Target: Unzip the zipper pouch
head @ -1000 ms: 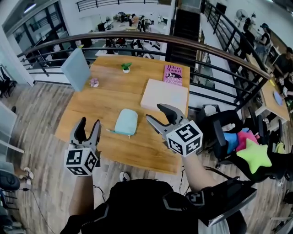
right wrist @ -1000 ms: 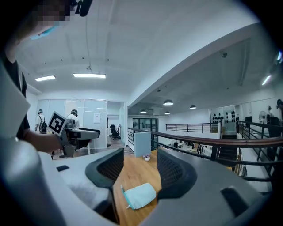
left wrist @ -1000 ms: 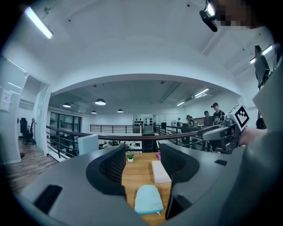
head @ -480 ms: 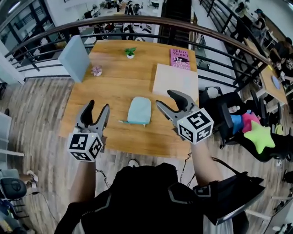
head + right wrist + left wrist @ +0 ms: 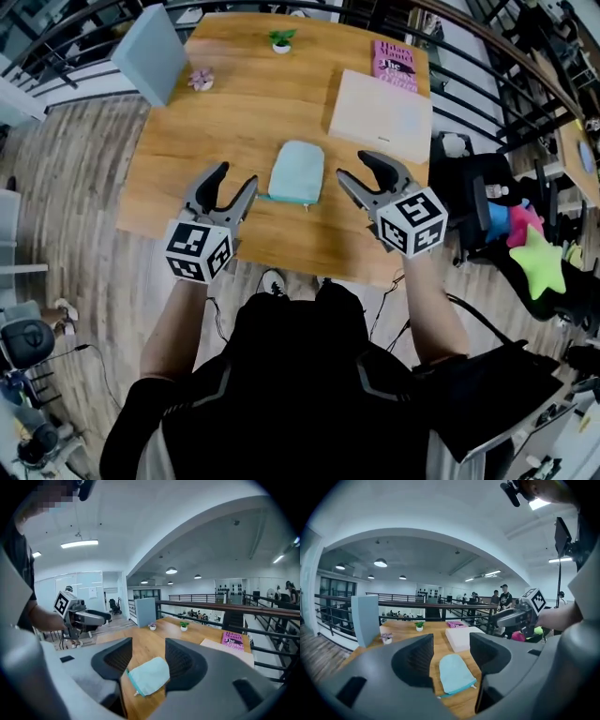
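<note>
Grippers first: we are holding the left gripper (image 5: 234,178) and right gripper (image 5: 354,167) unclenched, the right's jaws just closing slightly, nothing between them. Zipper pouch (image 5: 298,172) is lying on the table (image 5: 234,122), three o'clock of left, nine of right.

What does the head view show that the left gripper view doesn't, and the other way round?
Only the head view: the person's dark-clothed torso and the marker cube on the left gripper. Only the left gripper view: the ceiling with its round lamps. Both: the light blue pouch lying on the wooden table, the pink book, the small potted plant and the pale flat box.
</note>
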Available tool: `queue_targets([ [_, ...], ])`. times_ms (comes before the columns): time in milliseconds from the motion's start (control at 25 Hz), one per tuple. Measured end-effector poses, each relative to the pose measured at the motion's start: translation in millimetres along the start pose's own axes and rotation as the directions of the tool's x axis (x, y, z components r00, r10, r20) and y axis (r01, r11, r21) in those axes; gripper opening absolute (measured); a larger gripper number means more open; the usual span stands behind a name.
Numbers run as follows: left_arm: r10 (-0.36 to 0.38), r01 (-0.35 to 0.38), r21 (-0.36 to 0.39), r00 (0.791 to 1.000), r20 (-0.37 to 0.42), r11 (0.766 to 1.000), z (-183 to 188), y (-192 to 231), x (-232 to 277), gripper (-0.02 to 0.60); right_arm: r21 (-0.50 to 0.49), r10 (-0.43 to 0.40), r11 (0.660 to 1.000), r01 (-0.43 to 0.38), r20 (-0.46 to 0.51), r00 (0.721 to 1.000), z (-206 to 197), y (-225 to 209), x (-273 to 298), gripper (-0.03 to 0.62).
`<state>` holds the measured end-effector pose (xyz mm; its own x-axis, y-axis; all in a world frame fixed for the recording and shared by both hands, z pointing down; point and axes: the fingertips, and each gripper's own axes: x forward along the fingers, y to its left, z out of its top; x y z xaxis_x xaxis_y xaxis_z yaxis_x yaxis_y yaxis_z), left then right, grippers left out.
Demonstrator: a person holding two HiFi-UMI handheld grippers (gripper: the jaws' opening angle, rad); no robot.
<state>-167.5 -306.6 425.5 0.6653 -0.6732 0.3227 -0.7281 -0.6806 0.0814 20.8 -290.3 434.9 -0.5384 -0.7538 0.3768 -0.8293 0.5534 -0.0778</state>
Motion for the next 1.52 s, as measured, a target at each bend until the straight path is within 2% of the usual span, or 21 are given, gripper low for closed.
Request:
queue_targets([
  [160,-0.026,0.025,-0.013,0.997,-0.074,1.000,-37,-16,19,0.249,-0.005,0.070,0.997,-0.071,-0.064,0.995,-40,-5,18,0.216],
  [320,-0.012,0.006,-0.051,0.993,-0.118,0.999,-75,-26,34,0.236,-0.023,0.148,0.988,-0.153,-0.131,0.980,-83,-4,37,0.209],
  [640,-0.002,-0.019,-0.086,0.972,-0.236,0.996,-151,-45,53,0.207,-0.058,0.259,0.957,-0.283,-0.266,0.929,-155,7,74,0.196],
  [800,-0.015,-0.018,-0.121,0.964,-0.266,0.992,-181,-54,62,0.198,-0.080,0.296,0.938,-0.338,-0.323,0.899,-185,16,89,0.192],
  [1120,-0.018,-0.040,-0.180,0.950,-0.311,0.983,-230,-68,78,0.195,-0.154,0.341,0.884,-0.442,-0.435,0.833,-234,32,111,0.170],
  [1280,-0.029,-0.037,-0.192,0.943,-0.330,0.981,-246,-71,83,0.189,-0.218,0.333,0.847,-0.484,-0.493,0.804,-255,36,120,0.168],
  [1400,-0.030,-0.037,-0.196,0.945,-0.325,0.980,-253,-74,87,0.187,-0.238,0.332,0.833,-0.499,-0.506,0.796,-262,39,125,0.160],
  [1520,-0.046,-0.022,-0.195,0.940,-0.337,0.981,-257,-79,91,0.186,-0.242,0.328,0.837,-0.491,-0.497,0.804,-263,38,129,0.122],
])
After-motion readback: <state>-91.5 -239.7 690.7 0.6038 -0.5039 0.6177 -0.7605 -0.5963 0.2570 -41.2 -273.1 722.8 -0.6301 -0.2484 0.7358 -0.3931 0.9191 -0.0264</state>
